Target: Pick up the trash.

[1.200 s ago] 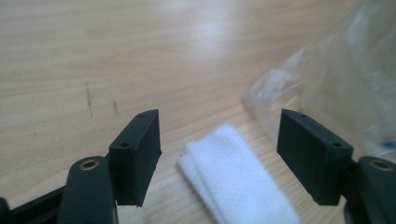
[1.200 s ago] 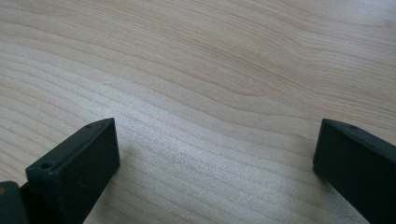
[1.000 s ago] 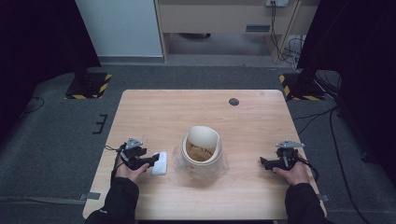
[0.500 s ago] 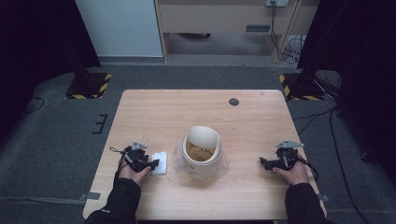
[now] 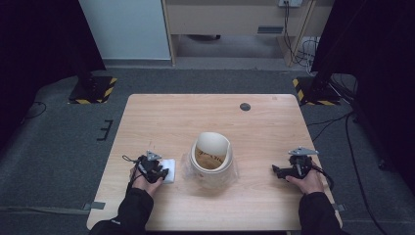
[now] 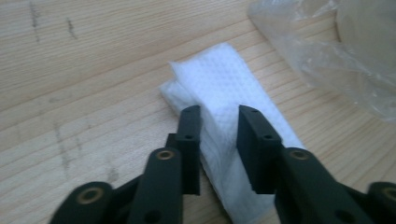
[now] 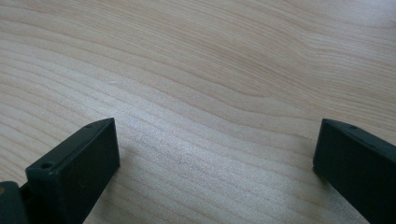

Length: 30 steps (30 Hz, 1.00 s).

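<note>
Near the middle of the table [image 5: 161, 112], seen from the high view, stands a pale round tub [image 5: 211, 157] wrapped at its base in clear plastic [image 5: 188, 166]; something brownish sits inside it, though from this distance I cannot tell what. At about nine o'clock from the tub lies a folded white napkin [image 5: 169, 171], with the left gripper [image 5: 161, 172] right on it. Well apart, at about three o'clock, the right gripper [image 5: 277, 170] rests on bare wood in the person's right hand [image 5: 306, 183]. A small dark disc [image 5: 245, 106] lies toward twelve o'clock, near the far edge.

Left gripper view brings what the high view cannot: the napkin [image 6: 224, 107] has a dimpled weave, and a raised fold of it sits between the two black jaws, which have just been closing and now stand narrow, seemingly pinching that fold. Crinkled plastic [image 6: 327, 51] shows at two o'clock.

Right gripper view gives wood grain alone between its jaws, which stand wide apart with nothing in them.
</note>
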{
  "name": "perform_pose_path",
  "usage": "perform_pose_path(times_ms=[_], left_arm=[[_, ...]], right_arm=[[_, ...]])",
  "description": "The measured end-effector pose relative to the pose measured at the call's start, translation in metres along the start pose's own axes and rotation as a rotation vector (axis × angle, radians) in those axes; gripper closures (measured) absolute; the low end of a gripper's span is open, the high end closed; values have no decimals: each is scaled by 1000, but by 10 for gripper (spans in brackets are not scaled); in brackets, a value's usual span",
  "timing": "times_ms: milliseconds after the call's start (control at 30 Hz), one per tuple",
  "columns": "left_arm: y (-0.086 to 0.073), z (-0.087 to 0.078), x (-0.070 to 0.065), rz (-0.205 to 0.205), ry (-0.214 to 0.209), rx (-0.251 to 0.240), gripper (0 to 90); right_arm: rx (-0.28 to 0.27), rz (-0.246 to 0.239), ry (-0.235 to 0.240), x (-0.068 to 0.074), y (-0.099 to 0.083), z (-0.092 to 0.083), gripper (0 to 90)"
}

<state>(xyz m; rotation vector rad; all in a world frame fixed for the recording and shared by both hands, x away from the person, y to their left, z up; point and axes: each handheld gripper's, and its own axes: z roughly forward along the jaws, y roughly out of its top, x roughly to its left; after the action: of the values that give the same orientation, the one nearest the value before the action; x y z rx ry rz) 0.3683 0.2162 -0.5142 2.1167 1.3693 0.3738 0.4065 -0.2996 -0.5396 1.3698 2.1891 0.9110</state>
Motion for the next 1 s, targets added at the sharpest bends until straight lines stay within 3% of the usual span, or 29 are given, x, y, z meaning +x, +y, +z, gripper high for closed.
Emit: perform_pose_path(times_ms=[133,367,433,500,733,1000], left_arm=[[1,0,0,3,-25,-1,811],[2,0,-3,38,-68,-5,846],[4,-2,-6,58,-79,-15,848],[6,-7,-8,64,-95,-57,849],[6,-14,-8,74,-99,-91,850],[7,-31,-6,72,-78,-174,850]], right_arm=[[0,0,0,0,0,0,6],[0,0,0,0,0,0,5],[1,1,1,0,0,0,5],[1,1,1,0,0,0,5],[1,0,1,0,0,0,5],[1,1,1,0,0,0,5]])
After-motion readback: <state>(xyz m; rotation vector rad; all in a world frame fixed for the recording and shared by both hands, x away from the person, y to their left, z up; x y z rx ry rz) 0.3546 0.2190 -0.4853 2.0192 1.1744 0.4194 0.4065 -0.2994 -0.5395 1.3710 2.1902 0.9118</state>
